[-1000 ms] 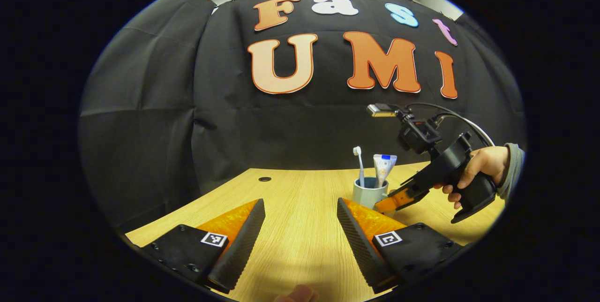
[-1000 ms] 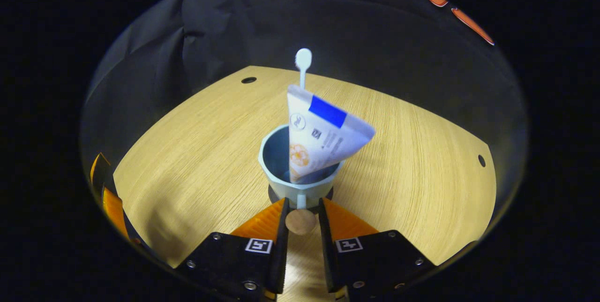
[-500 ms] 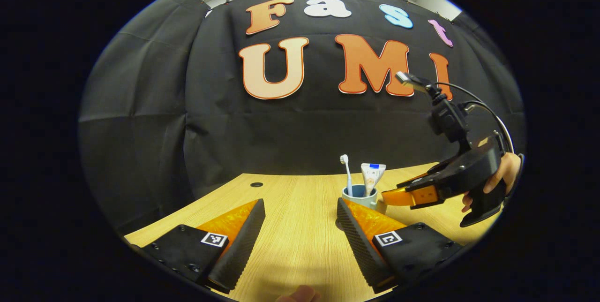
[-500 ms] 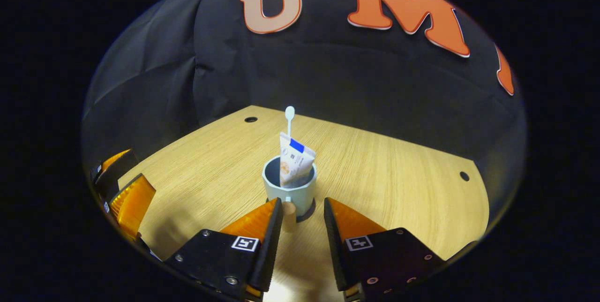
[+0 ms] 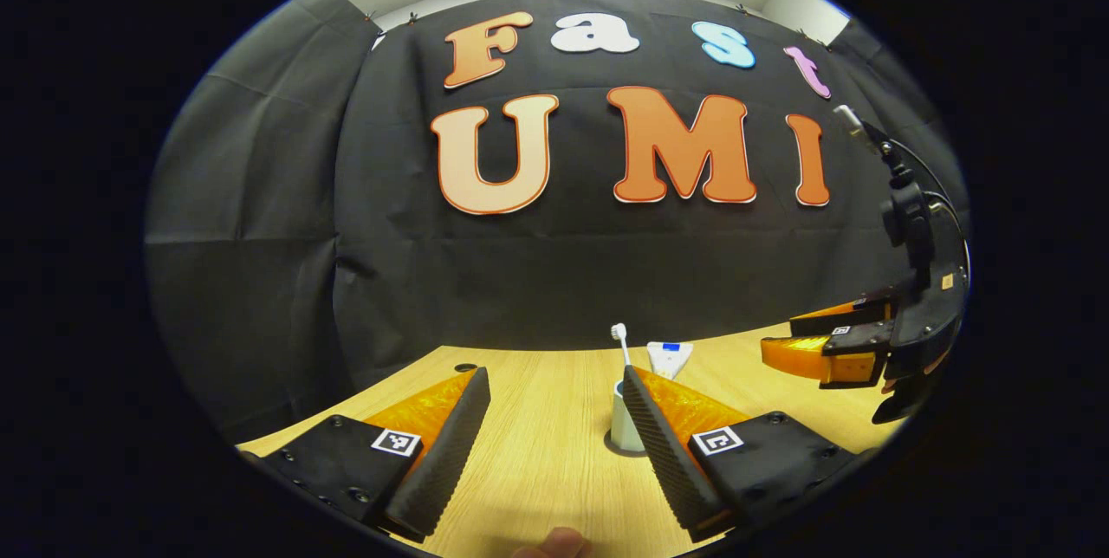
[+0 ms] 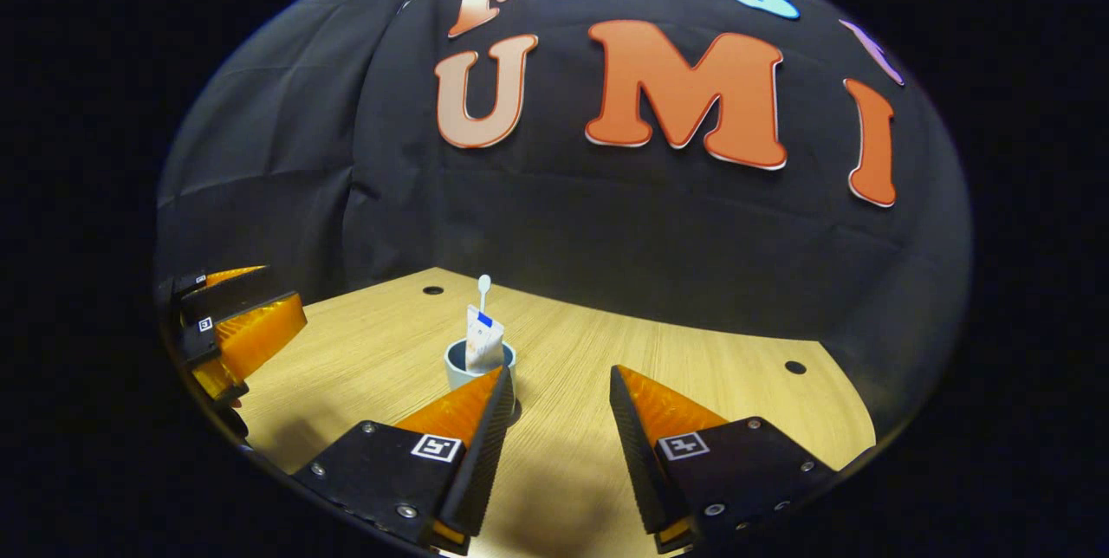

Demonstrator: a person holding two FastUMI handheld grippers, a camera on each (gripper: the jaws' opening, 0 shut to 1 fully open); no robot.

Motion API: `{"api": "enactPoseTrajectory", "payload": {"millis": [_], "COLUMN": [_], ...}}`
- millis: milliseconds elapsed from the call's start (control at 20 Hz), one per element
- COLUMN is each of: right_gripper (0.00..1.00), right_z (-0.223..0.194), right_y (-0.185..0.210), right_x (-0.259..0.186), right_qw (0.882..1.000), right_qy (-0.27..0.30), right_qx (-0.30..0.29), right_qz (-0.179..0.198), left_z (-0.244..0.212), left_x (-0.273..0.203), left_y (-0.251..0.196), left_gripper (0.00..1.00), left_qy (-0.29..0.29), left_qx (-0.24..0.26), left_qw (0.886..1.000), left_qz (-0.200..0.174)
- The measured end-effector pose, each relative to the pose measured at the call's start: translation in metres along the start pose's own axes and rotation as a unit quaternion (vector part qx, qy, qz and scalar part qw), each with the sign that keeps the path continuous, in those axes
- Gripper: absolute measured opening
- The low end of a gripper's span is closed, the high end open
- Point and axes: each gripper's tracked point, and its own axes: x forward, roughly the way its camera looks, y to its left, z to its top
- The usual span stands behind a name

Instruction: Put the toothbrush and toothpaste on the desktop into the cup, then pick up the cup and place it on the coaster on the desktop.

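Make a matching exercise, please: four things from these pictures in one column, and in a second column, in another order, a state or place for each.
Things:
1. toothbrush
2. toothpaste tube
3. cup
4. right gripper

States or places:
A. stands on the wooden desktop, holding two things
B. open, holding nothing, back from the cup
C. stands upright in the cup, its head topmost
D. white with a blue patch, in the cup, lower than the brush head

Pairs: 1-C, 2-D, 3-A, 4-B

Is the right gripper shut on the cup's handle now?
No. In the right gripper view the right gripper is open, and the cup stands apart.
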Motion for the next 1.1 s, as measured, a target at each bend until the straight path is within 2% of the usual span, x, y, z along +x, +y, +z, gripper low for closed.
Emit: {"api": "enactPoseTrajectory", "payload": {"millis": [150,350,650,700,950,1100], "right_gripper": [0.77,0.84,0.87,0.88,0.92,0.93], "right_z": [0.002,0.013,0.038,0.041,0.057,0.065], "right_y": [-0.014,-0.035,-0.055,-0.057,-0.067,-0.072], "right_x": [-0.007,-0.022,-0.043,-0.047,-0.065,-0.068], "right_qw": [0.999,0.997,0.989,0.988,0.983,0.981], "right_qy": [-0.027,-0.064,-0.128,-0.134,-0.159,-0.164], "right_qx": [0.005,-0.001,-0.018,-0.018,-0.017,-0.018], "right_qz": [-0.020,-0.047,-0.075,-0.077,-0.092,-0.101], "left_z": [0.014,0.037,0.070,0.074,0.099,0.119], "left_x": [0.000,-0.003,-0.013,-0.014,-0.019,-0.013], "left_y": [-0.013,-0.029,-0.048,-0.051,-0.057,-0.070], "left_gripper": [0.99,0.99,0.96,0.99,0.99,0.99], "left_qy": [-0.016,-0.041,-0.075,-0.079,-0.106,-0.122], "left_qx": [0.007,0.007,0.000,0.001,0.013,-0.004], "left_qw": [1.000,0.999,0.996,0.996,0.993,0.990], "left_qz": [-0.007,-0.018,-0.041,-0.043,-0.050,-0.074]}}
